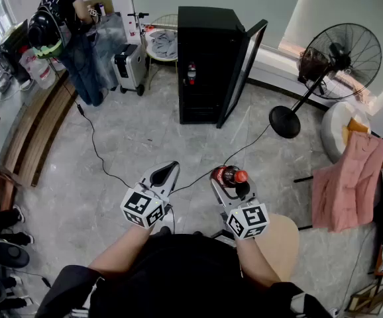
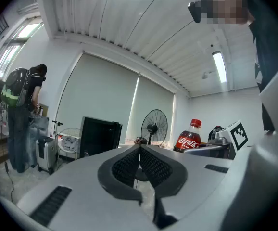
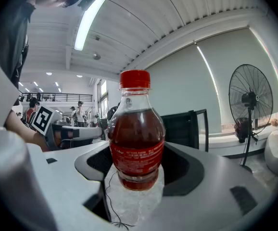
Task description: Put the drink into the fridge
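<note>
A cola bottle [image 1: 229, 175] with a red cap and red label stands upright between the jaws of my right gripper [image 1: 226, 179], which is shut on it. In the right gripper view the bottle [image 3: 136, 138] fills the middle, with the pads against its lower half. My left gripper [image 1: 168, 172] is shut and holds nothing; its tips [image 2: 139, 148] meet. Well ahead on the floor stands the black fridge [image 1: 205, 65], its door [image 1: 246, 61] swung open to the right. One small bottle [image 1: 191, 73] sits on a shelf inside. Both grippers are held low, far from the fridge.
A standing fan [image 1: 340, 52] is right of the fridge. A person [image 1: 72, 25] stands at the far left beside a grey suitcase [image 1: 129, 65]. A black cable [image 1: 99, 154] crosses the floor. A pink cloth [image 1: 347, 177] and a round wooden stool [image 1: 281, 240] are at my right.
</note>
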